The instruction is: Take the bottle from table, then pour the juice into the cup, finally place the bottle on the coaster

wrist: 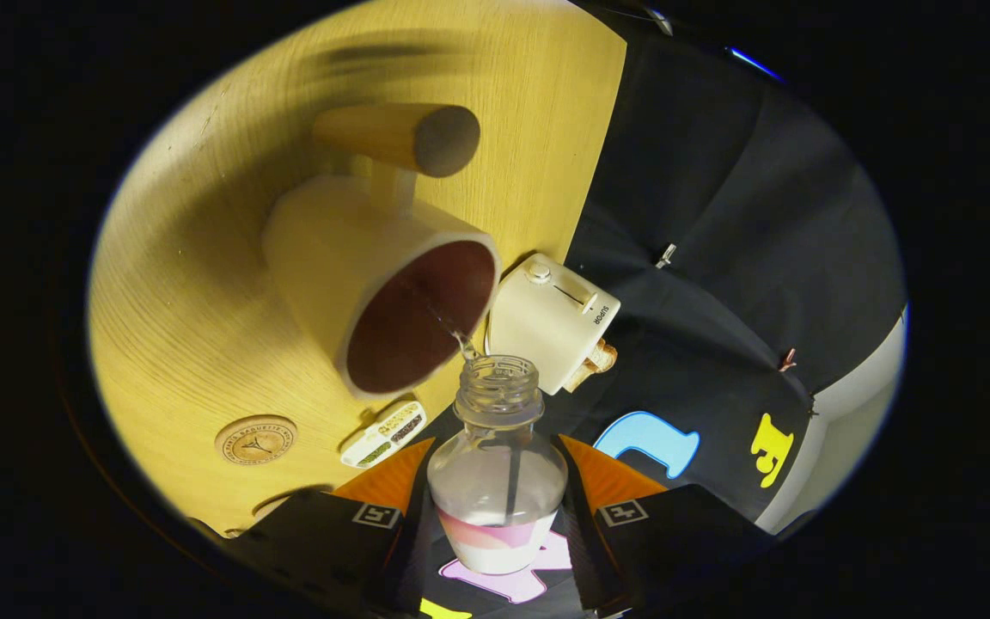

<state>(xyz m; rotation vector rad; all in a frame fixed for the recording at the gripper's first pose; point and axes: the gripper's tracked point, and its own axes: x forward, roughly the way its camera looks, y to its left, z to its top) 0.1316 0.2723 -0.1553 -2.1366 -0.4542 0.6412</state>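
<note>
Clear glass shows between the two fingers: the gripper (498, 507) is clenched on the bottle (498, 477), one finger pressed against each side of its round body, so the gap between them is as wide as the bottle itself. The bottle is uncapped and tipped forward, its threaded neck pointing ahead of the fingers toward the cup (383, 288). A thin stream of clear liquid (452, 331) runs from the bottle's mouth into the cup's dark inside.

The cup is pale outside, stands on the wooden table (194, 301) just ahead of the bottle's mouth, and has a thick wooden handle (400, 137) on its far side. Just beside the cup, at the table's edge next to the black cloth wall (718, 215), stands a white toaster (555, 318) with a knob and a lever slot on its side; something tan sticks out of its top.

Nearer the fingers, a round wooden coaster (255, 439) with a stamped mark lies flat on the table, bare. Between it and the bottle lies a small white packet (383, 434) with printed panels. Both are apart from the cup.
</note>
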